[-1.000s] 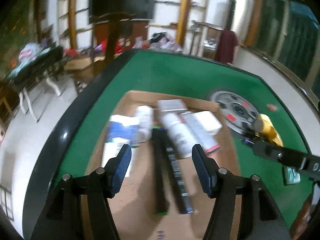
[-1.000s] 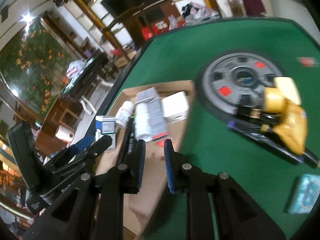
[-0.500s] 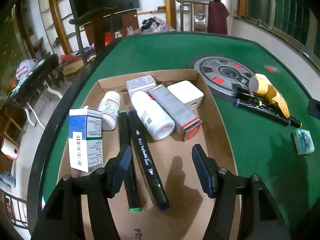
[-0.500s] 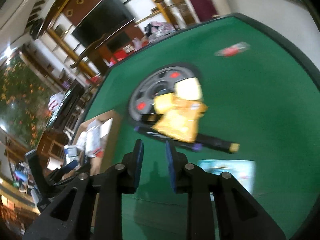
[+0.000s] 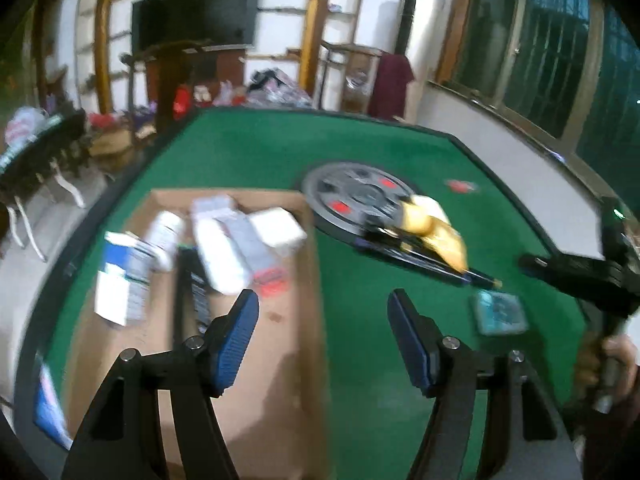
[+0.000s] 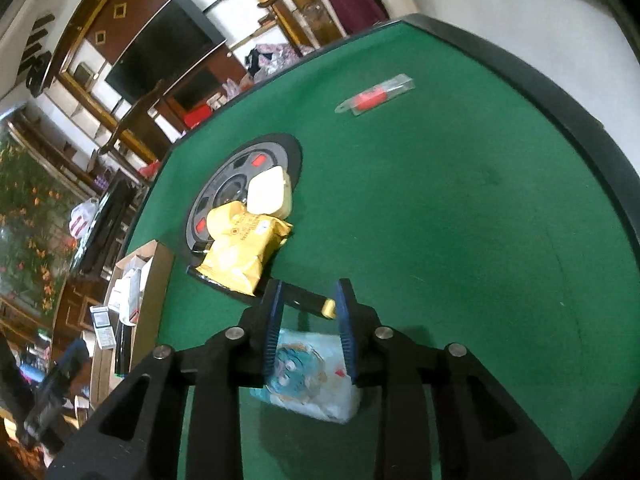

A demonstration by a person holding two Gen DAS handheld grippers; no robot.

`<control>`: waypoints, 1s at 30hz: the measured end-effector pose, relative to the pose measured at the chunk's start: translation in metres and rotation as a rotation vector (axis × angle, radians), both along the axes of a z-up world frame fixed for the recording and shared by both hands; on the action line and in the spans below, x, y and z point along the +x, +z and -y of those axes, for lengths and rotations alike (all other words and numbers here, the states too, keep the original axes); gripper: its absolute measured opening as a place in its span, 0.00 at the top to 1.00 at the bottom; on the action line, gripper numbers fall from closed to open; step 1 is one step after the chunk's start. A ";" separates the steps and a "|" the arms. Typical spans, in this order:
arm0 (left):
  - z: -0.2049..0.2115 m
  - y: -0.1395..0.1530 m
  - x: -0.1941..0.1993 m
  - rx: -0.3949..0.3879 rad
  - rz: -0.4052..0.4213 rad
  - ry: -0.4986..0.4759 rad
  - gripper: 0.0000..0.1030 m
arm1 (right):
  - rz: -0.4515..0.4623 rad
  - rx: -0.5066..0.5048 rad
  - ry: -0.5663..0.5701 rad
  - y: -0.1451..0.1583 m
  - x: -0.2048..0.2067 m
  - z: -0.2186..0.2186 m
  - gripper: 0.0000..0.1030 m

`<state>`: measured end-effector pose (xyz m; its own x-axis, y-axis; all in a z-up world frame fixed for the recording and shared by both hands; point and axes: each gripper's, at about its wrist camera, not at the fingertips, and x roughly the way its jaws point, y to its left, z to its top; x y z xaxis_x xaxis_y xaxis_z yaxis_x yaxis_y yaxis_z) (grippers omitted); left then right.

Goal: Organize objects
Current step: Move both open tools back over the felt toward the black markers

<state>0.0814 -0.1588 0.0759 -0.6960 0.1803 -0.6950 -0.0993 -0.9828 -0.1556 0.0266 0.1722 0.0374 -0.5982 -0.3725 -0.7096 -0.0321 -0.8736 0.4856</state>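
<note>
A shallow cardboard box (image 5: 280,360) on the green table holds white bottles, cartons and two black markers (image 5: 192,284). My left gripper (image 5: 322,308) is open and empty above the box's right edge. My right gripper (image 6: 308,300) is open, its jaws on either side of a light blue tissue pack (image 6: 308,376), not touching it; the pack also shows in the left wrist view (image 5: 500,312). Just beyond lie a black marker with a yellow end (image 6: 308,300), a yellow snack bag (image 6: 240,248) and a cream case (image 6: 268,192).
A grey wheel-shaped disc (image 6: 232,188) sits mid-table under the bag and case. A clear packet with a red item (image 6: 374,98) lies far right. The table's black rim (image 6: 560,108) curves round the right side. Furniture stands beyond.
My left gripper swung right, from over the box's middle to its right edge. My right gripper opened wider and came down over the tissue pack.
</note>
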 end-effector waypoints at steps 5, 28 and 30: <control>-0.027 -0.016 0.003 0.027 0.062 -0.037 0.40 | 0.019 -0.004 0.033 0.000 -0.029 0.017 0.71; -0.027 -0.028 0.005 0.087 0.093 -0.035 0.40 | 0.135 0.099 0.083 -0.017 -0.082 0.093 0.51; -0.029 -0.027 0.004 0.090 0.094 -0.038 0.41 | 0.116 0.112 0.099 -0.016 -0.079 0.092 0.65</control>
<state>0.0856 -0.1296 0.0489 -0.6198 0.2699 -0.7369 -0.1167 -0.9602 -0.2536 -0.0523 0.0802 0.0216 -0.4740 -0.3401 -0.8122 0.0066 -0.9237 0.3830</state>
